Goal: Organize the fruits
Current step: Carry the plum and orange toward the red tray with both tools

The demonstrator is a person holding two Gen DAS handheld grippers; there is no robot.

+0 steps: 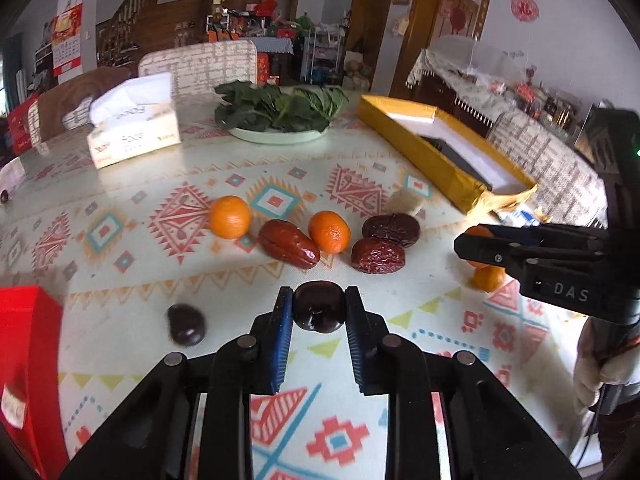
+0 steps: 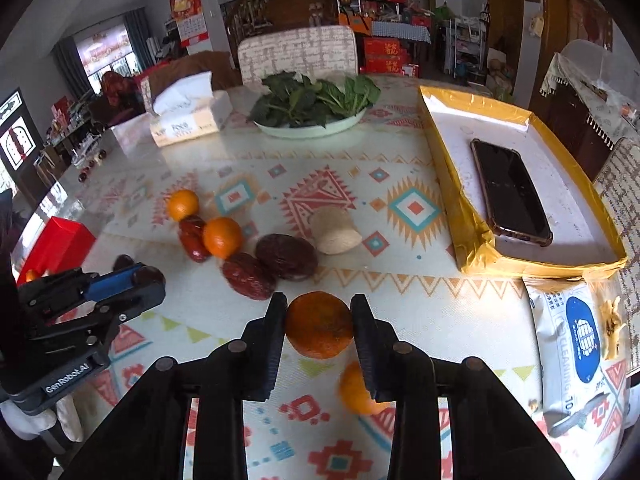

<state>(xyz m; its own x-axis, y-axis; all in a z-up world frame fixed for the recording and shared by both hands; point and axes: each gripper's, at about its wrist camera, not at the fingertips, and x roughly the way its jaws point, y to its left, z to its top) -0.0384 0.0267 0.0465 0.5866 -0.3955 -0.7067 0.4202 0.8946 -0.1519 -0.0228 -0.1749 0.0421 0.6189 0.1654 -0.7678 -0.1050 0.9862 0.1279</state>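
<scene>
My left gripper [image 1: 319, 296] is shut on a small dark glossy fruit [image 1: 319, 312], held just above the patterned tablecloth. A second dark fruit [image 1: 186, 324] lies to its left. Ahead sit two small oranges [image 1: 229, 217] [image 1: 329, 232] and three red dates [image 1: 288, 243] [image 1: 378, 255] [image 1: 391, 230]. My right gripper [image 2: 319, 305] is shut on an orange [image 2: 319, 326]; another orange [image 2: 356, 390] lies on the cloth under its right finger. In the right wrist view the left gripper [image 2: 146, 280] shows at the left edge, and the fruit cluster [image 2: 222, 237] lies beyond it.
A red box [image 1: 24, 340] stands at the near left. A yellow-edged tray [image 2: 472, 240] holding a phone [image 2: 512, 196] lies on the right, a wipes pack [image 2: 568, 344] in front of it. A plate of greens [image 1: 280, 134], a tissue box [image 1: 134, 136] and chairs are at the back.
</scene>
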